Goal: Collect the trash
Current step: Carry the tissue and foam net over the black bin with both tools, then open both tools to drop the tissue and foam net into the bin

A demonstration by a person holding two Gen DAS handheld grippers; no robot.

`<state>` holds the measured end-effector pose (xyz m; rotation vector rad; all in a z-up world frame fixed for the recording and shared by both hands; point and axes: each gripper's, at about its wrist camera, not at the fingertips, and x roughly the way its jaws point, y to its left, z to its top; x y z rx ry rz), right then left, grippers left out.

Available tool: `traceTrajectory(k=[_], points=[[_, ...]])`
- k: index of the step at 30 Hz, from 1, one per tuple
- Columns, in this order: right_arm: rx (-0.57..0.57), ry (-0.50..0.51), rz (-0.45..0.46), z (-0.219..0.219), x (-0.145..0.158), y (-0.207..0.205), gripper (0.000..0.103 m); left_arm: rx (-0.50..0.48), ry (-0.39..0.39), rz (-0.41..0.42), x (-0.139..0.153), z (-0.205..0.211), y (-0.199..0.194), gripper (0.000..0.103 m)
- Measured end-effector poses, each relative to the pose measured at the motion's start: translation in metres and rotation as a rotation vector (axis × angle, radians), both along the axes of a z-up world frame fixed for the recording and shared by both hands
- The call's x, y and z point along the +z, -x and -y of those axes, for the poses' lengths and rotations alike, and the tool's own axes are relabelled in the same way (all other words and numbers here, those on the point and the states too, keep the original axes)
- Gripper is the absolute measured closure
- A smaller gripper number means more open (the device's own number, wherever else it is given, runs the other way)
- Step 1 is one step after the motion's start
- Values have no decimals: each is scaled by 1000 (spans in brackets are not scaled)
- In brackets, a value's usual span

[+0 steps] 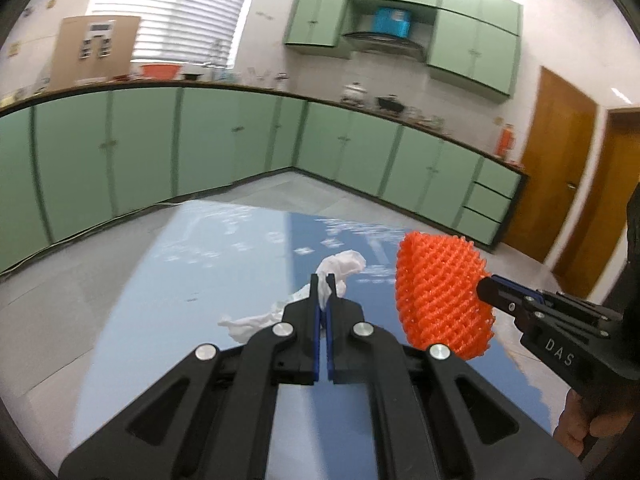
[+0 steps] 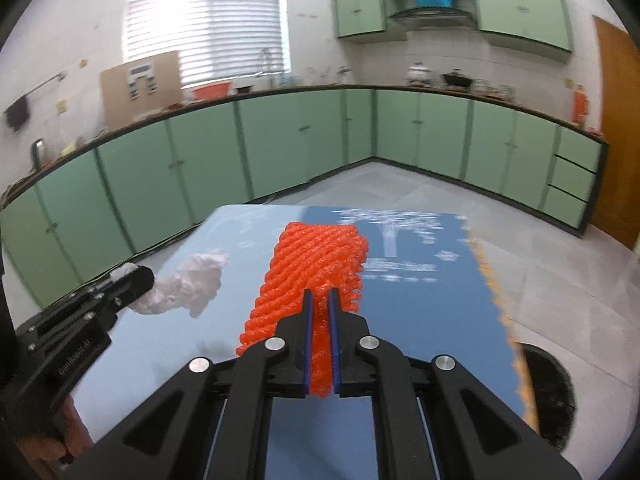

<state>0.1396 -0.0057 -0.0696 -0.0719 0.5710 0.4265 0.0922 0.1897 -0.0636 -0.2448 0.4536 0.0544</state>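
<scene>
Both grippers hang above the blue table (image 2: 420,300), each carrying trash. The left gripper (image 1: 323,280) has its fingers pinched tight on a crumpled white tissue (image 1: 344,264). Beside it, the right gripper (image 2: 321,296) is clamped on an orange foam fruit net (image 2: 312,264), lifted clear of the tabletop.

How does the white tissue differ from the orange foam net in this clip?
The white tissue is crumpled, thin and limp; the orange foam net is a thick, open mesh that keeps its shape. The left tool pinches the tissue, the right tool the net. Both are lifted above the blue table.
</scene>
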Motion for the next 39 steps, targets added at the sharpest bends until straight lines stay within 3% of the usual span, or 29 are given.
traceTrajectory(k=[12,21,30,39], points=[[-343,10,20,178,4,-12,96,-335,36,51,14,160,-64,102],[-506,16,-9,294,-18,-21,96,-540,50,-22,-15,300,-107,102],[-535,36,-103,361,-76,-50,96,-541,84,-223,-91,386,-154,102],[-487,-18,-205,393,-142,-89,96,-440,43,-325,-140,410,-177,102]])
